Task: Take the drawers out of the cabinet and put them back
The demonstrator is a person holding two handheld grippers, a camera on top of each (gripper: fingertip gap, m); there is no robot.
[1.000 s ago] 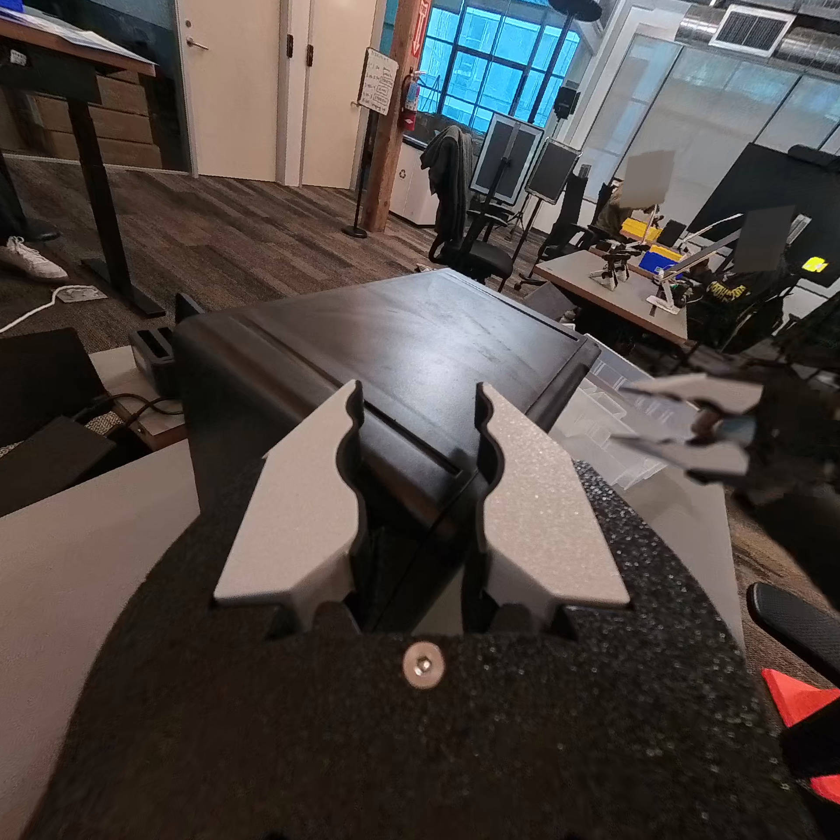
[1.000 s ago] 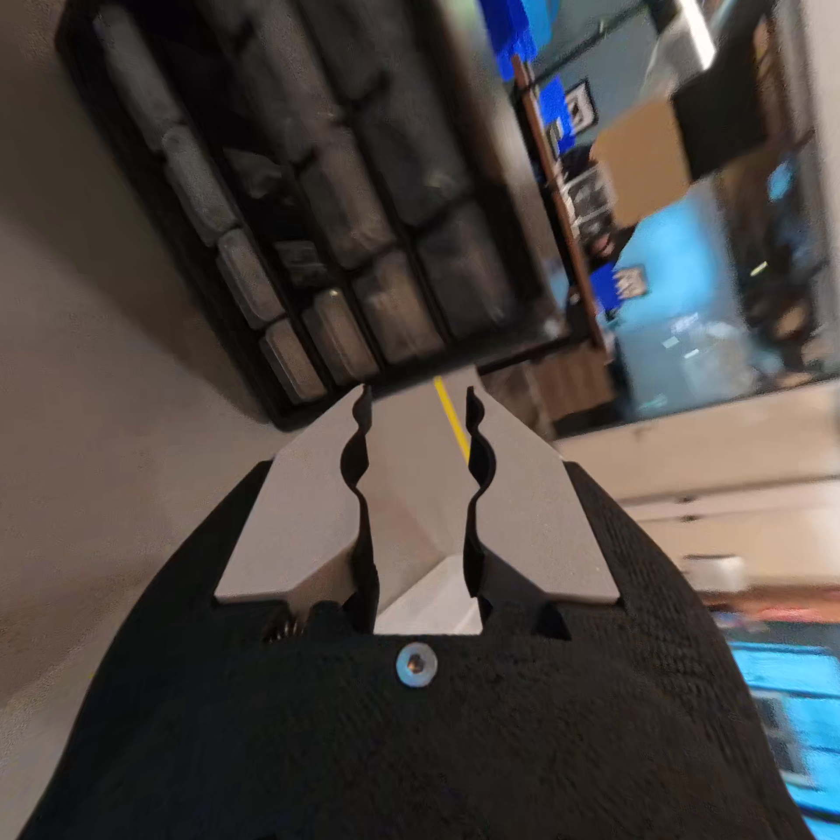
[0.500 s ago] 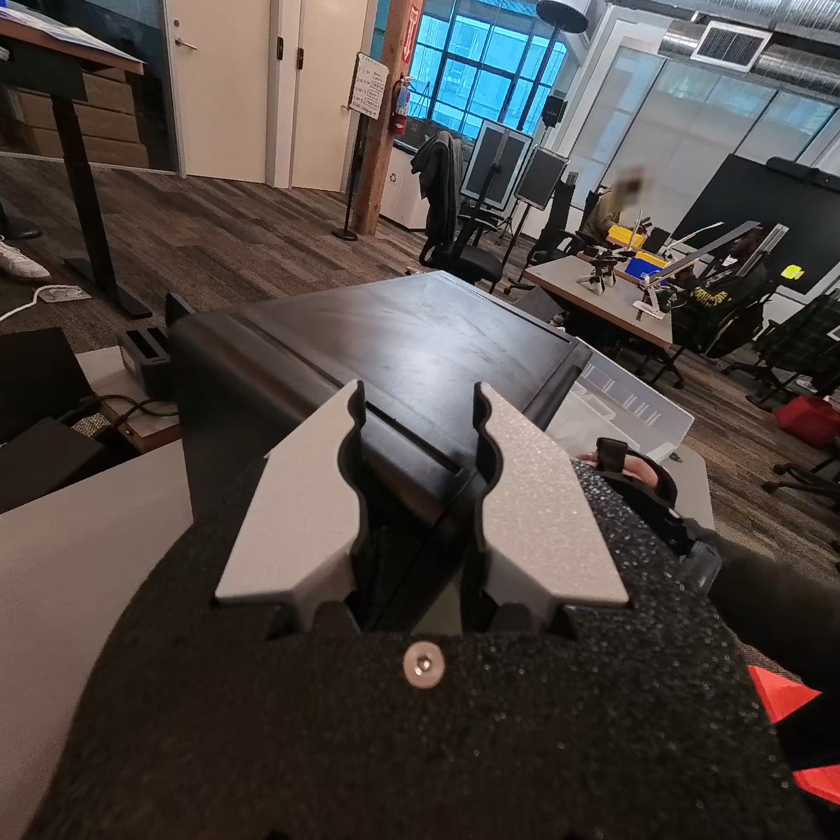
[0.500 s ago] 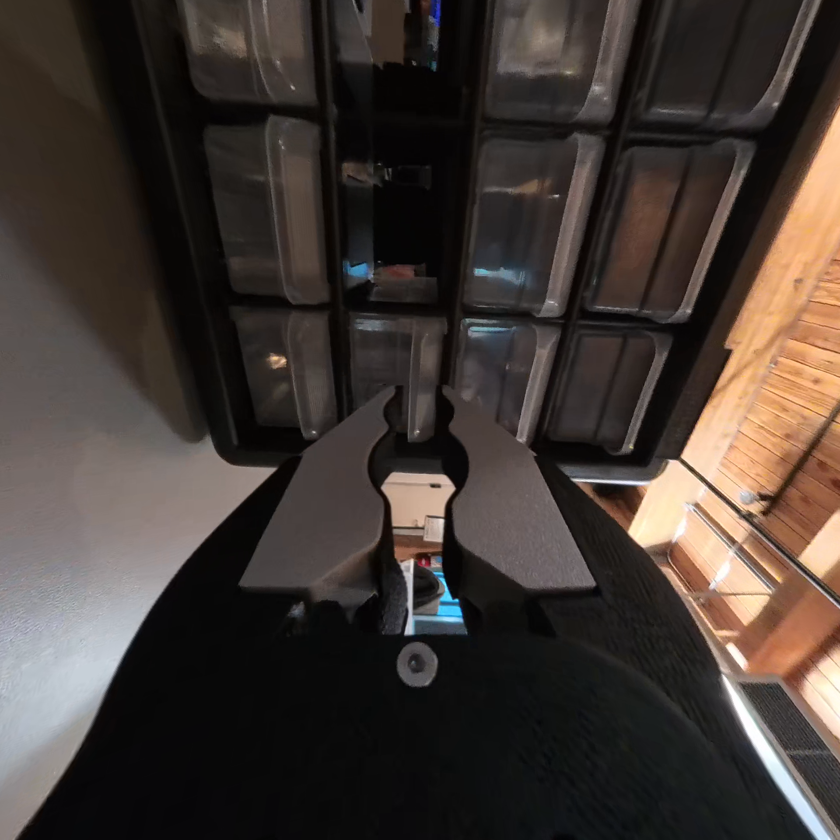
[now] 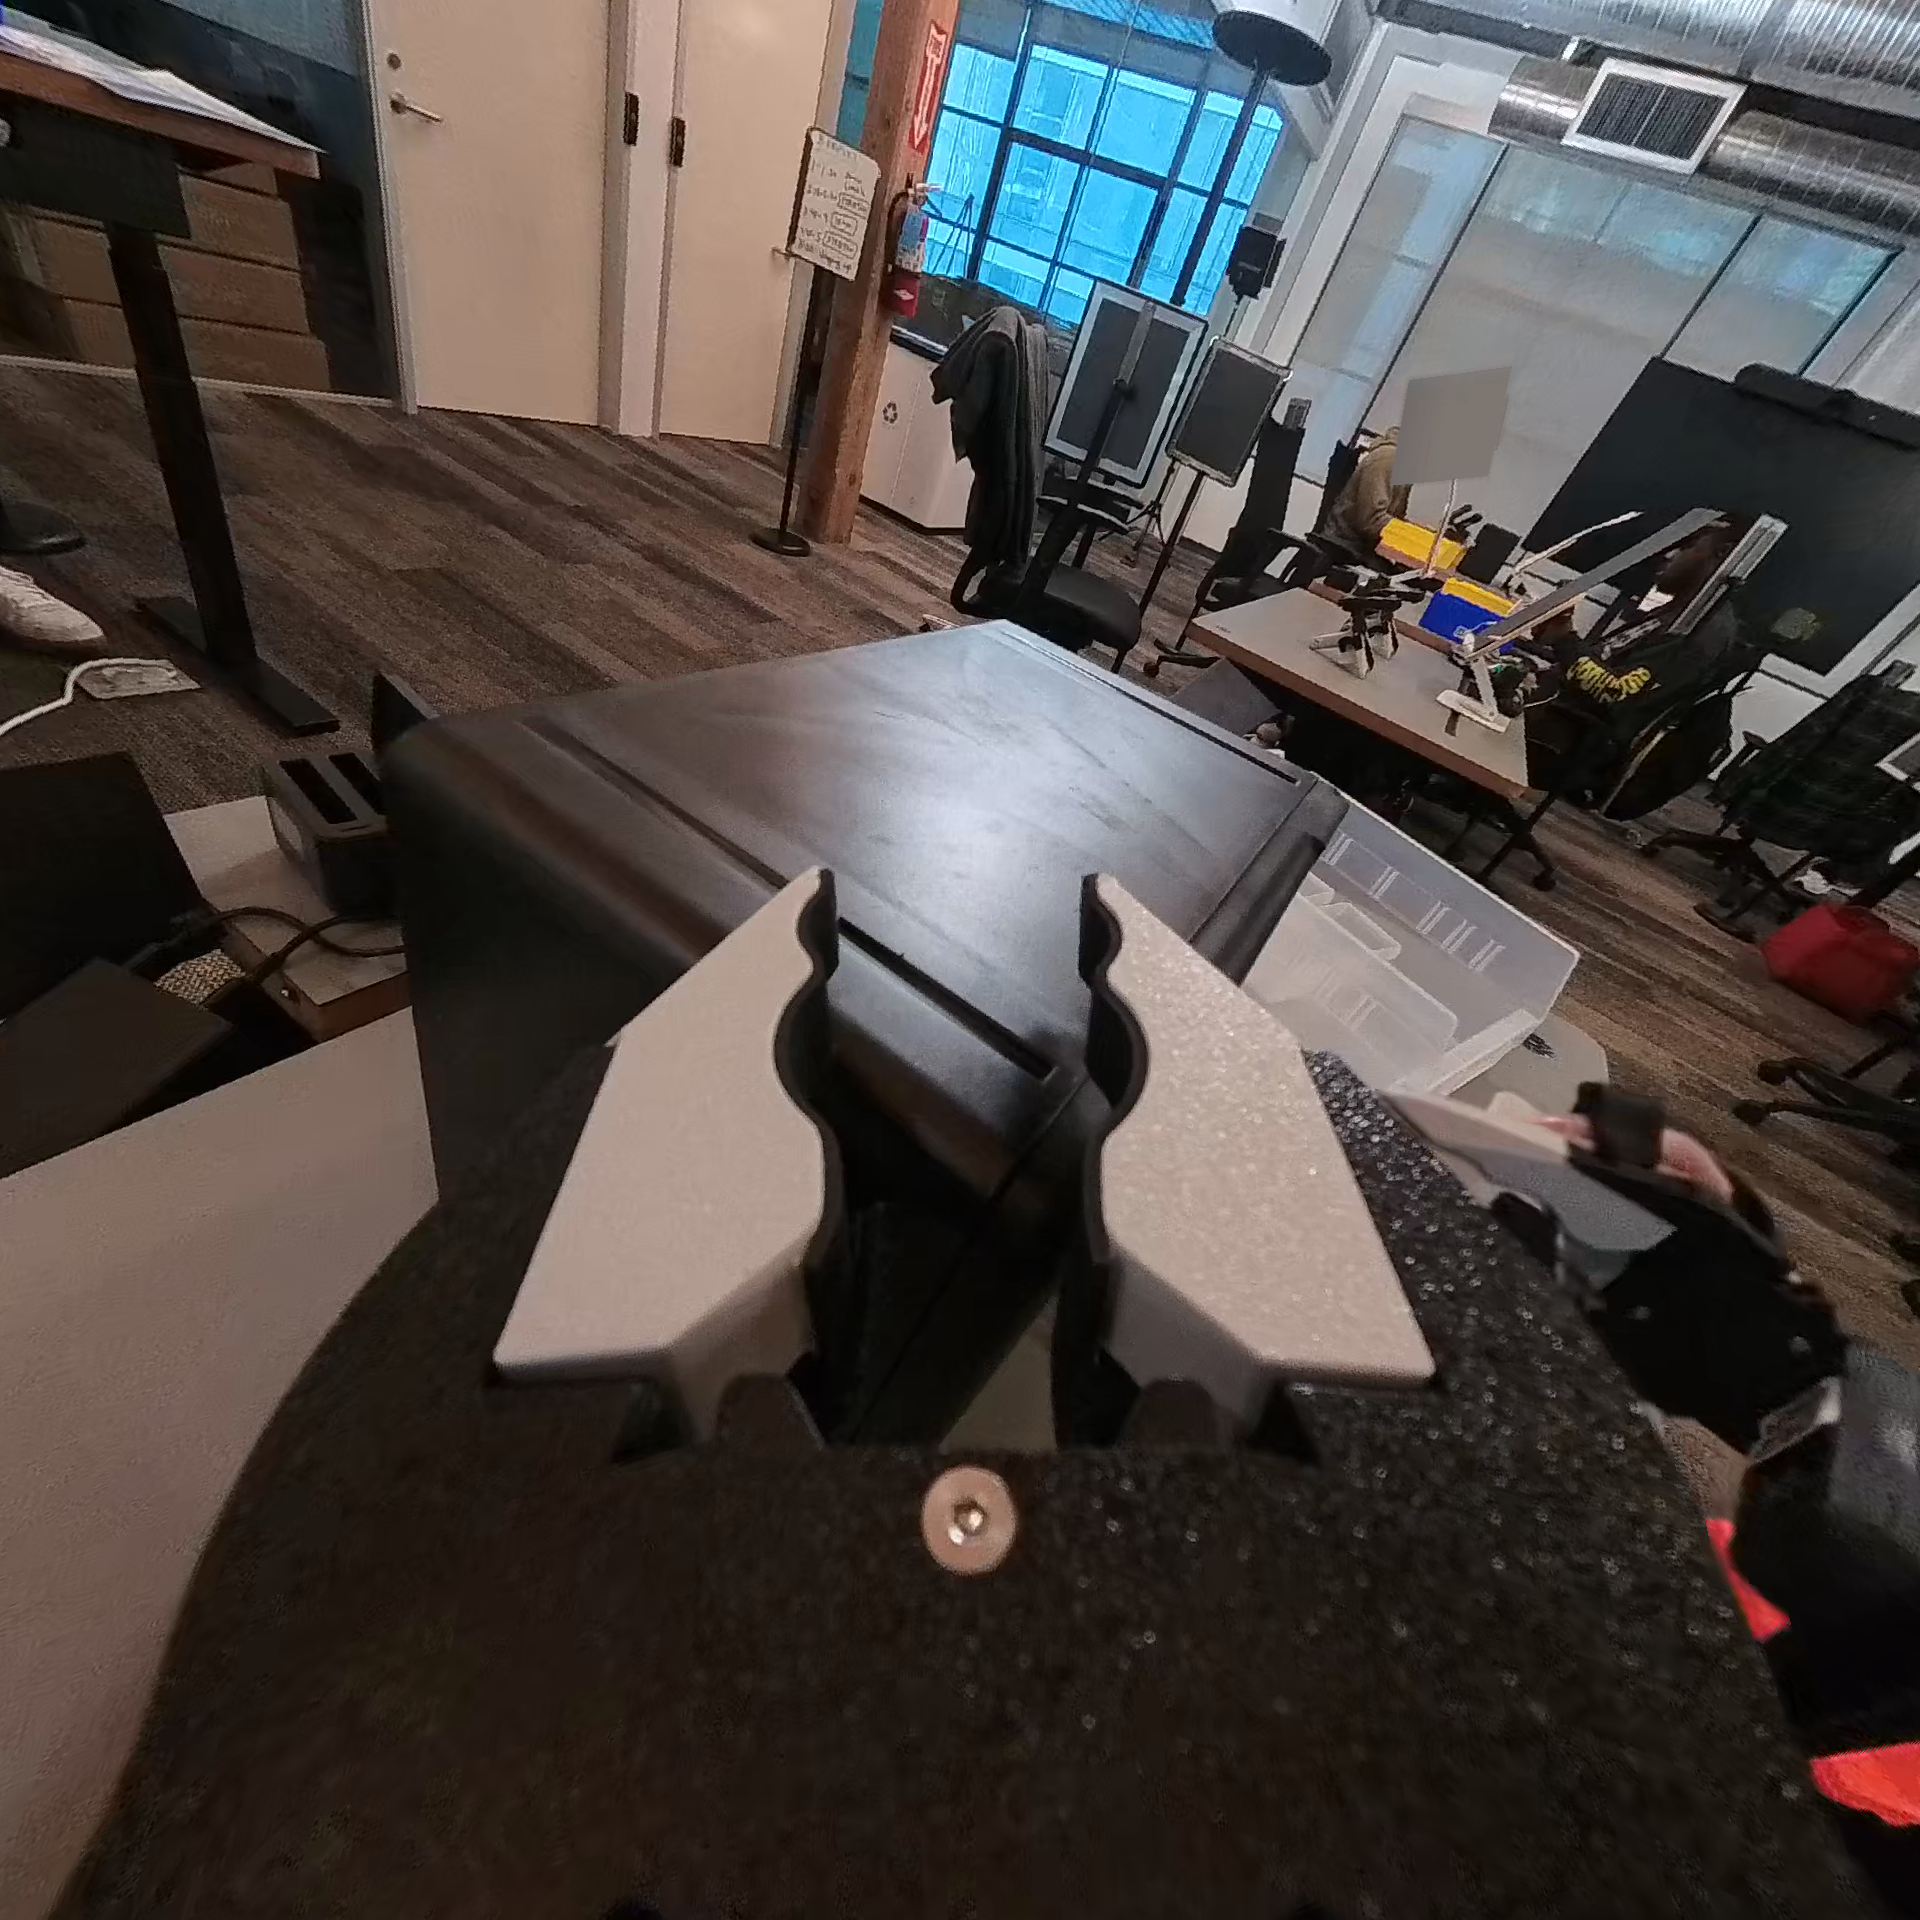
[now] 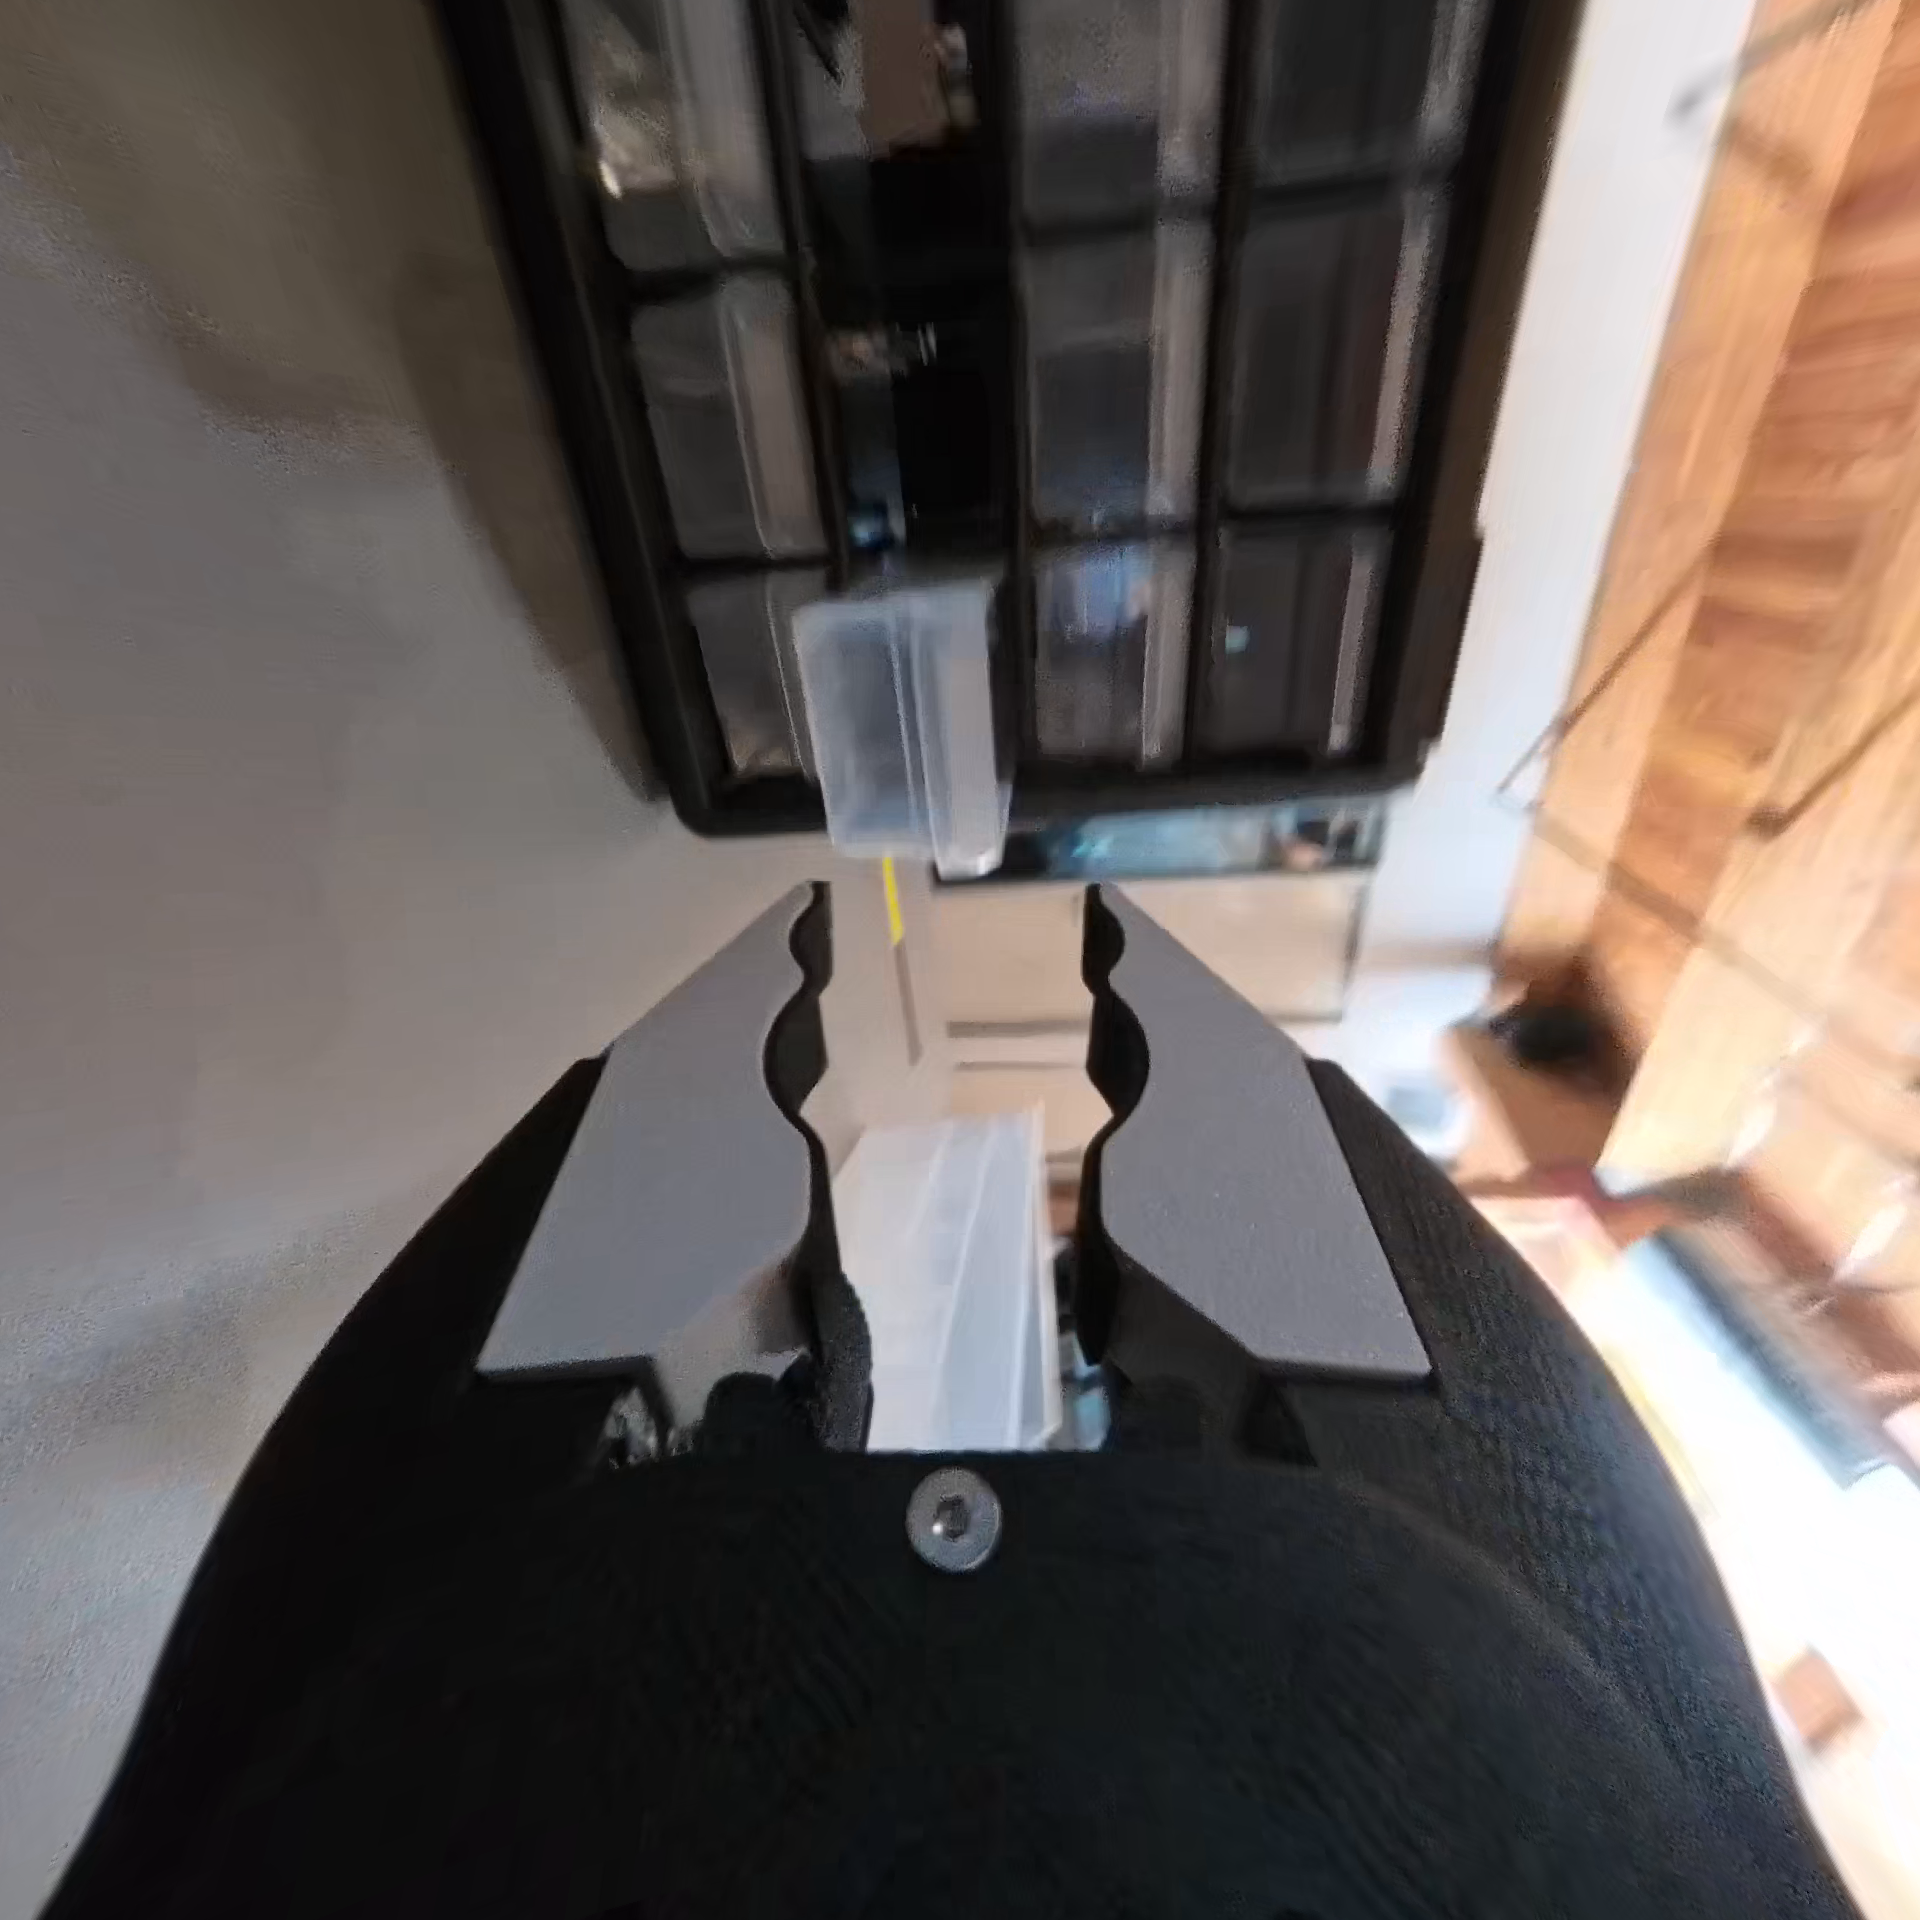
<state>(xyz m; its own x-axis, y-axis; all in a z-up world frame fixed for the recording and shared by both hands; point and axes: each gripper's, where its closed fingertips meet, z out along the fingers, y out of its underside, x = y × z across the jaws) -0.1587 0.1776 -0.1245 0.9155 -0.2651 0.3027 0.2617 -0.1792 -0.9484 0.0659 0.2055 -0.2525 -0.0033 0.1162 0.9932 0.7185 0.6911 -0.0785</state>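
Note:
The black cabinet stands on the pale table. My left gripper is open, its jaws astride the ridge along the cabinet's top near edge. In the right wrist view the cabinet front shows rows of clear drawers. One clear drawer sticks partway out of its slot. My right gripper is open and empty, just short of that drawer's front. The slots beside it look dark and empty. The right gripper also shows in the left wrist view, at the cabinet's front.
A clear drawer lies on the table in front of the cabinet; it also shows between my right fingers. A black charger block and cables sit left of the cabinet. Office desks and chairs stand farther off.
My right gripper closed on the drawer's handle, the drawer came partway out, and the jaws have now opened and backed off. The left gripper has stayed on the cabinet top.

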